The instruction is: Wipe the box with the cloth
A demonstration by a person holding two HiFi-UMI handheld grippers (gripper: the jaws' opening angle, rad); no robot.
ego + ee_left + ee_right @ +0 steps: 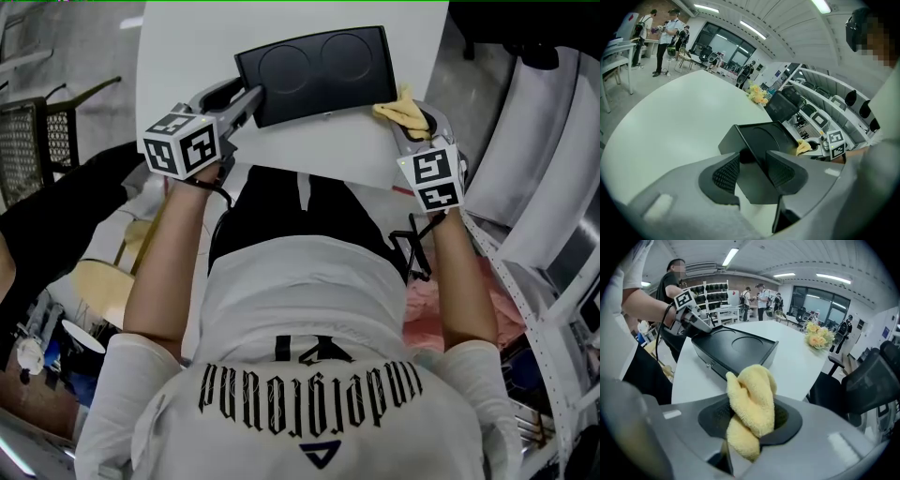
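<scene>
The left gripper (pixel 752 169) clamped a corner of the flat black plastic box (pixel 319 70), seemingly to steady it, while the right gripper (pixel 750 422), beside the box, pinched a crumpled yellow terry cloth (pixel 752 390) for wiping.

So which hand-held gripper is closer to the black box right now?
Left. The left hand-held gripper has the near-left corner of the box between its jaws; the right hand-held gripper, shut on the cloth, sits just off its near-right corner.

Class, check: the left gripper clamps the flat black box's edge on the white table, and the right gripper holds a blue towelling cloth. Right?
No: the right gripper view shows the right gripper holding a yellow towelling cloth, not blue. The left gripper does clamp the flat black box.
</scene>
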